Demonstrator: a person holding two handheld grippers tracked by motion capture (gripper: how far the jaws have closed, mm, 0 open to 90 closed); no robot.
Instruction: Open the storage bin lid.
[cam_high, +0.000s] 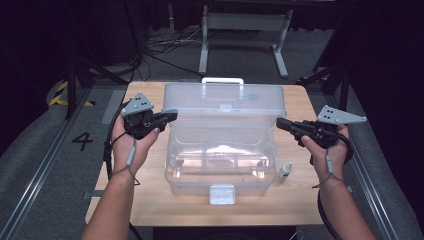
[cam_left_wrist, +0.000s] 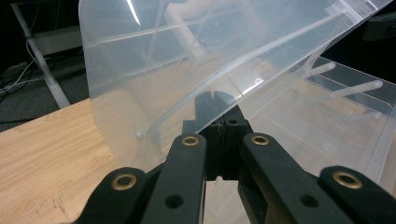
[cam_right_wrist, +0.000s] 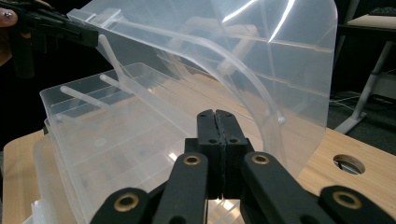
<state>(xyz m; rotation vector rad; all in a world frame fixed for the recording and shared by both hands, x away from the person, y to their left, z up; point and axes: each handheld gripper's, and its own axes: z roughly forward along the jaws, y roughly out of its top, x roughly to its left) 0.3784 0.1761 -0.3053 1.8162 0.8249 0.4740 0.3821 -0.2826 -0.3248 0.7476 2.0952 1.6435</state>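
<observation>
My two forearms enter from the near edge. My left gripper (cam_high: 170, 116) and right gripper (cam_high: 281, 123) each have their jaws clenched together, grasping nothing, tips resting at either end of the raised lid (cam_high: 225, 98) of a clear plastic storage box (cam_high: 220, 165). The box sits mid-table, lid tilted up toward the far side, white handle (cam_high: 222, 80) on top. I judge it light, thin-walled, slippery and flexible; the lid's side edges seem the best hold. A small white bottle (cam_high: 285, 171) stands just right of the box. The wooden table (cam_high: 150, 200) stands on grey carpet in a dark room.
</observation>
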